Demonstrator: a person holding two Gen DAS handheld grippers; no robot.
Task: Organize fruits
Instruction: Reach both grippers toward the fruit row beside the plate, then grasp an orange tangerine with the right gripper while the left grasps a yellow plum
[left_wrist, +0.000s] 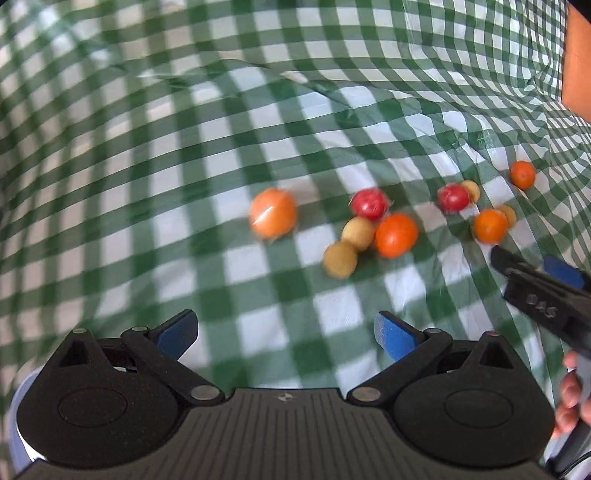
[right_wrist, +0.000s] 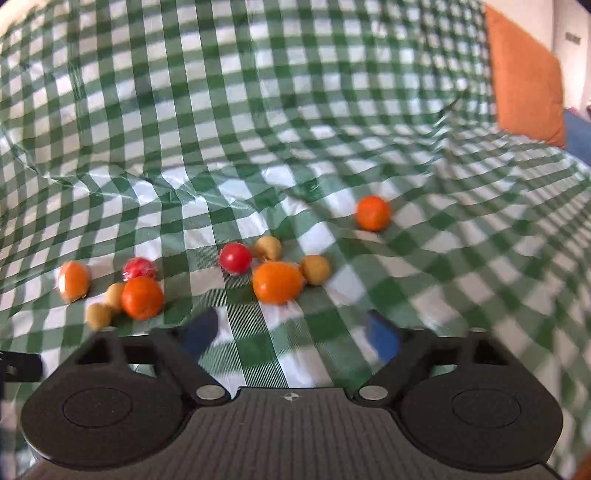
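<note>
Several small fruits lie loose on a green-and-white checked cloth (left_wrist: 258, 147): orange ones (left_wrist: 273, 218) (left_wrist: 396, 235), red ones (left_wrist: 369, 204) (left_wrist: 453, 198) and tan ones (left_wrist: 340, 259). My left gripper (left_wrist: 286, 334) is open and empty, above the cloth short of the fruits. My right gripper (right_wrist: 291, 334) is open and empty, just short of an orange fruit (right_wrist: 277, 282) with a red one (right_wrist: 235, 258) and tan ones (right_wrist: 315, 269) beside it. One orange fruit (right_wrist: 373, 213) lies apart, farther right. The right gripper also shows in the left wrist view (left_wrist: 532, 266).
The cloth is creased and rises in folds behind the fruits (right_wrist: 221, 110). An orange cushion (right_wrist: 528, 77) stands at the far right. A hand (left_wrist: 570, 398) holds the right gripper's handle.
</note>
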